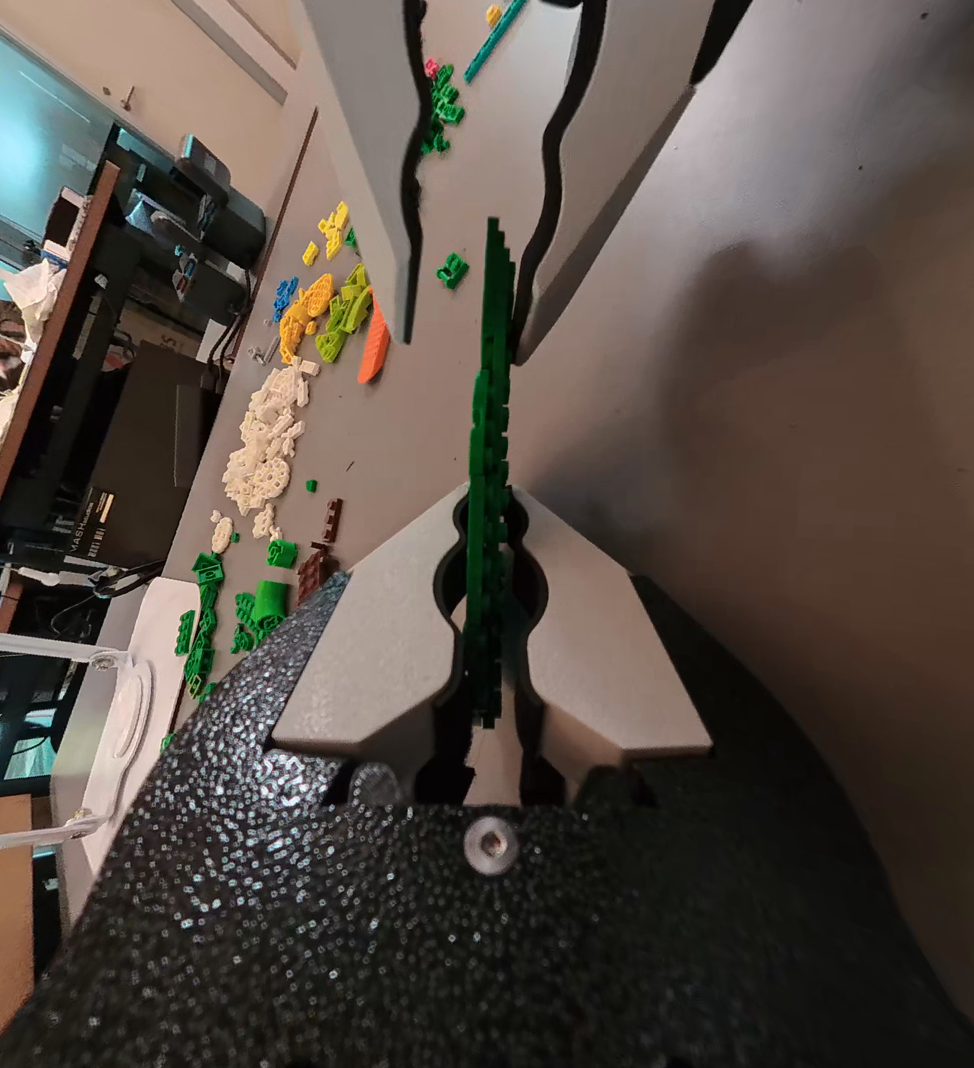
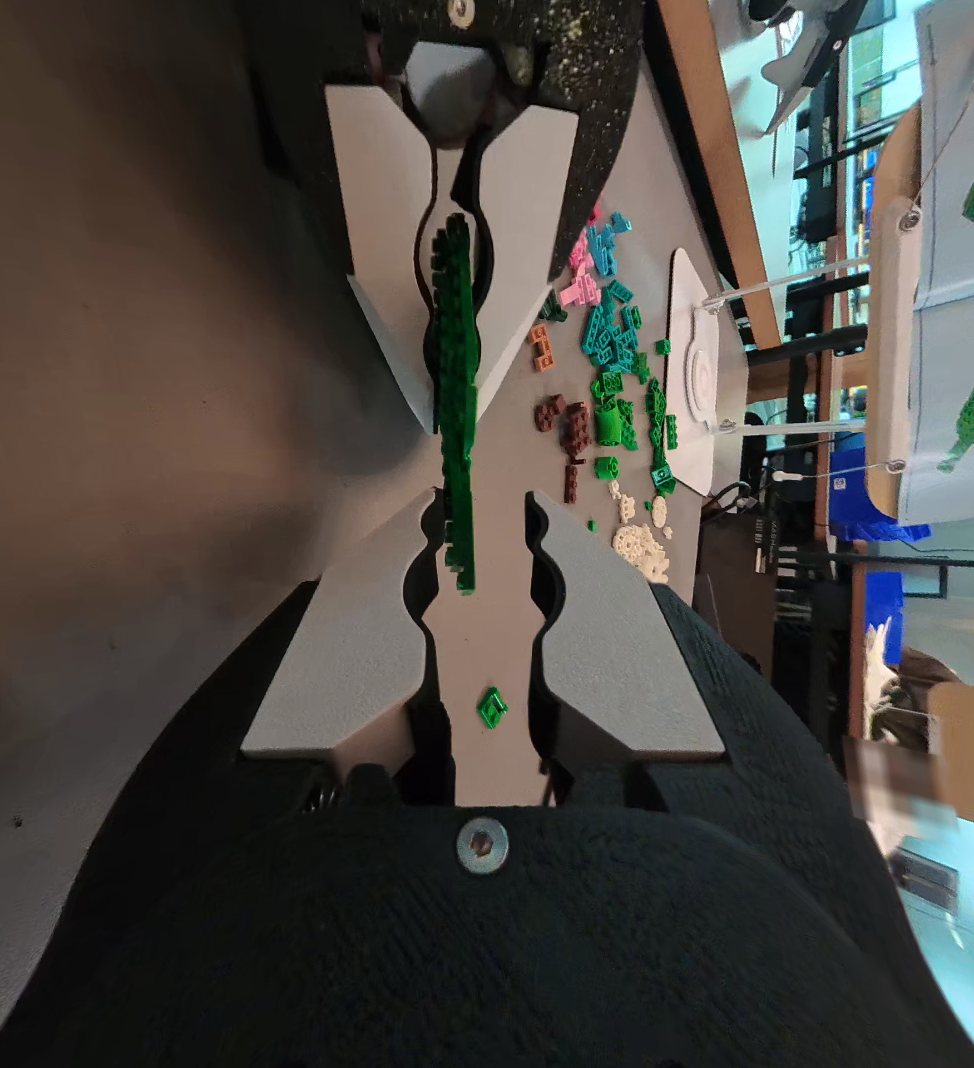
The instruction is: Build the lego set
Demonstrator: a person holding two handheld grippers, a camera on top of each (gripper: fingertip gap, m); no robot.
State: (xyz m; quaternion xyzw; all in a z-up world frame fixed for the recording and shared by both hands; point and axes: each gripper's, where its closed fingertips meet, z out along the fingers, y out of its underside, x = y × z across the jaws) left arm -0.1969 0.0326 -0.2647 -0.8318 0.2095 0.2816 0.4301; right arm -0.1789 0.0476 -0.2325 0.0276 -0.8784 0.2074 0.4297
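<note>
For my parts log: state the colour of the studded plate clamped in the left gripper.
Dark green; the plate shows best in the left wrist view, in the left gripper.

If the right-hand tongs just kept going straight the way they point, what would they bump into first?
The right tongs stand open around the end of the flat dark green studded brick plate. Straight ahead that plate runs on into the left tongs, which clamp it. Probably they would meet those facing white fingers first, though depth is unclear.

Grey table [image 1: 392, 439]; on it, loose building bricks sorted by colour: white pile [image 1: 265, 445]; yellow heap [image 1: 305, 312]; lime-green cluster [image 1: 345, 312]; orange curved piece [image 1: 374, 347]; brown bricks [image 2: 568, 427]; green bricks [image 2: 617, 416]; teal bricks [image 2: 611, 335]; pink bricks [image 2: 580, 283]; single green brick [image 2: 492, 708]; white stand base [image 2: 698, 375] at the edge.
</note>
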